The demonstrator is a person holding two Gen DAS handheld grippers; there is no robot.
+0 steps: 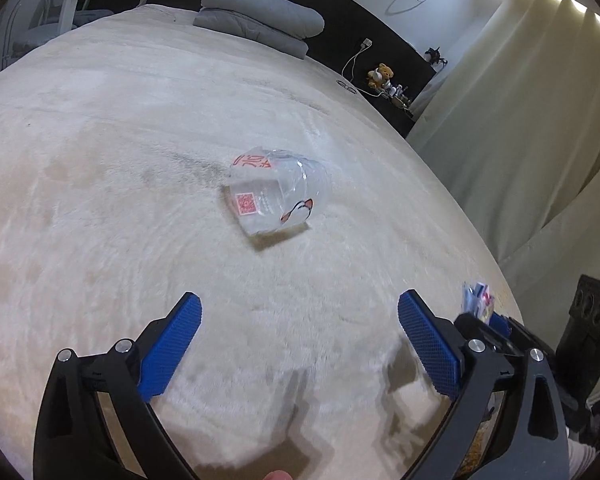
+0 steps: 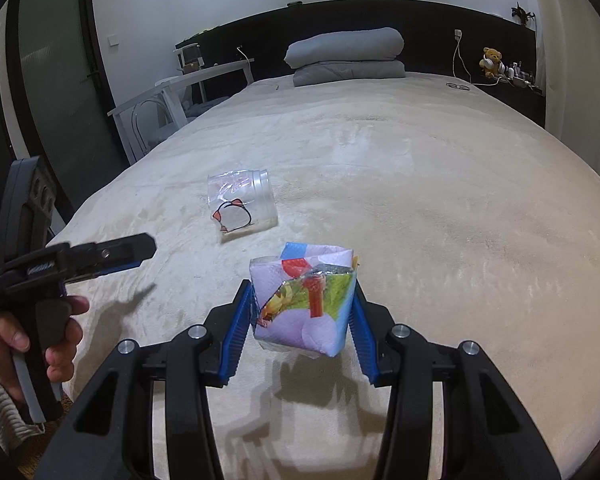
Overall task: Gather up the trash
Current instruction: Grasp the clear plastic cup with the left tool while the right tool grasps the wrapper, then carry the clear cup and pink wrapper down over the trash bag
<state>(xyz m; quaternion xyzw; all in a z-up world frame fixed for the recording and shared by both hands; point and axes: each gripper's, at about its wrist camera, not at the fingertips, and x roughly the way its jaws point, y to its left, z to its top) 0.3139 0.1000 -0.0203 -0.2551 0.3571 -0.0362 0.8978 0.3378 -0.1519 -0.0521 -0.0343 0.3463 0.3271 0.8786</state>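
Right gripper point(image 2: 302, 316) clamps the carton point(image 2: 304, 304); left gripper point(image 1: 300, 312) gapes wide, empty — approach the cup point(image 1: 278, 194) square, straddling it before closing.

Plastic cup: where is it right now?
The plastic cup lies on its side mid-bed on the blanket, ahead of the open left gripper.

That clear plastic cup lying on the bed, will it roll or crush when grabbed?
The cup looks thin, see-through and empty, so probably very light. Its body already looks crumpled, so a squeeze would likely dent it further. Lying on its side on the soft blanket, it might roll if nudged.
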